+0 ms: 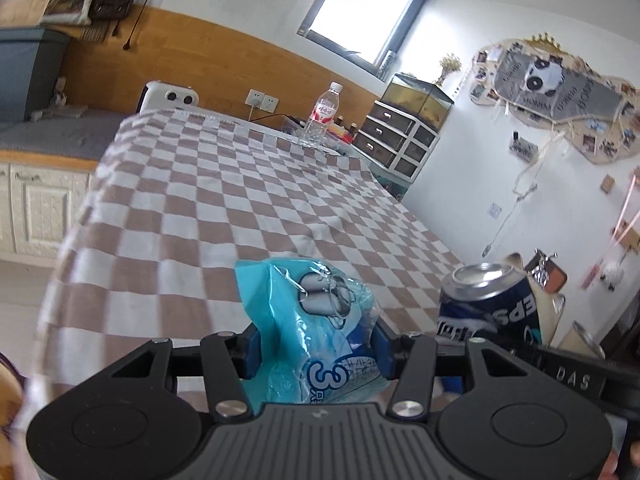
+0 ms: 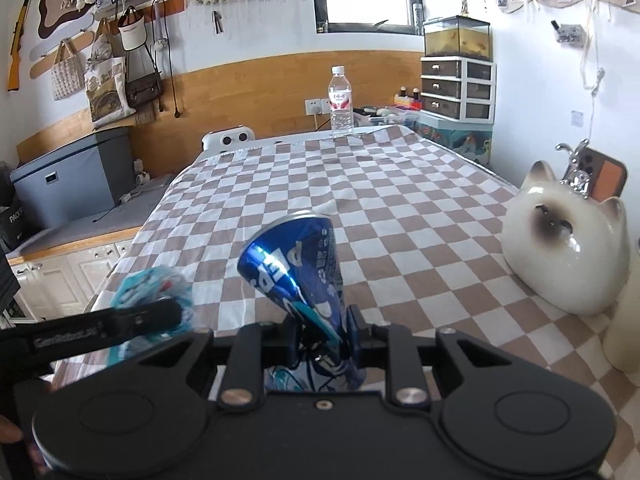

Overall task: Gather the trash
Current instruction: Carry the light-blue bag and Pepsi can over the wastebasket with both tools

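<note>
My left gripper (image 1: 318,350) is shut on a crumpled light-blue plastic wrapper (image 1: 316,320), which sticks up between its blue pads above the checked tablecloth (image 1: 224,200). My right gripper (image 2: 322,334) is shut on a blue Pepsi can (image 2: 296,264), crushed at its lower end and tilted to the left. In the left wrist view the can (image 1: 488,304) shows at the right with the other gripper's arm below it. In the right wrist view the wrapper (image 2: 154,294) and the left gripper's finger (image 2: 120,324) appear at the lower left. A clear water bottle (image 2: 341,100) stands upright at the table's far edge.
A white ceramic cat (image 2: 564,248) sits at the table's right edge beside the wall. Behind the far edge stand a white device with two dark holes (image 2: 229,139), a drawer unit (image 2: 456,88) with a fish tank on top, and a grey box (image 2: 72,180) on a low cabinet at left.
</note>
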`<action>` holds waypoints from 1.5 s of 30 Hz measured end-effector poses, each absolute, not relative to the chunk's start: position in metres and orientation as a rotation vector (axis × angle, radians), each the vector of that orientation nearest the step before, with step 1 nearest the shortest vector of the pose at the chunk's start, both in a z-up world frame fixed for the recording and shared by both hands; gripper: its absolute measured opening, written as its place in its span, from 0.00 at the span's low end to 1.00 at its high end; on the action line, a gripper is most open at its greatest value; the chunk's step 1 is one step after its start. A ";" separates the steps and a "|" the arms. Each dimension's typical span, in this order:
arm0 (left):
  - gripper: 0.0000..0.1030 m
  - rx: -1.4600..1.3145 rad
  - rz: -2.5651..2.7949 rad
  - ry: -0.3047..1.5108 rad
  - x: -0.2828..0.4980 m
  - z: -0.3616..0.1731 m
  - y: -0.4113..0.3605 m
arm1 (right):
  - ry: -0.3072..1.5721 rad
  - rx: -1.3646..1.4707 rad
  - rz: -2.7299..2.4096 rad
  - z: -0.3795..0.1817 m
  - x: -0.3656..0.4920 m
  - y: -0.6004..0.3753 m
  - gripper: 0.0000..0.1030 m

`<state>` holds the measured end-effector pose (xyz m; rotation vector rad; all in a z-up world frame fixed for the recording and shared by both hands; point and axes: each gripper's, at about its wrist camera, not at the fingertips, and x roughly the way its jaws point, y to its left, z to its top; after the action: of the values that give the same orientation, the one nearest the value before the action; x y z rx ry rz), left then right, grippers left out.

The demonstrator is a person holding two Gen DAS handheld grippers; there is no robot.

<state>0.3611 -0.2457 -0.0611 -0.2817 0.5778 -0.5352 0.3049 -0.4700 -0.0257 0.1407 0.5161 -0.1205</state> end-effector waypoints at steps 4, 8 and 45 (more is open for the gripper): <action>0.52 -0.228 -0.530 0.578 0.349 -0.051 -0.227 | 0.501 0.127 -0.128 -0.017 0.294 -0.454 0.23; 0.52 -0.179 -0.516 0.567 0.336 -0.042 -0.207 | 0.486 0.100 -0.129 -0.008 0.284 -0.433 0.23; 0.52 -0.123 -0.236 0.606 0.320 -0.047 0.019 | 0.539 -0.028 0.139 -0.013 0.317 -0.195 0.23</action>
<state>0.3198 0.0187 -0.0468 -0.1228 0.6060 -0.2360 0.3172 -0.1945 -0.0129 -0.0284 0.5387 0.1386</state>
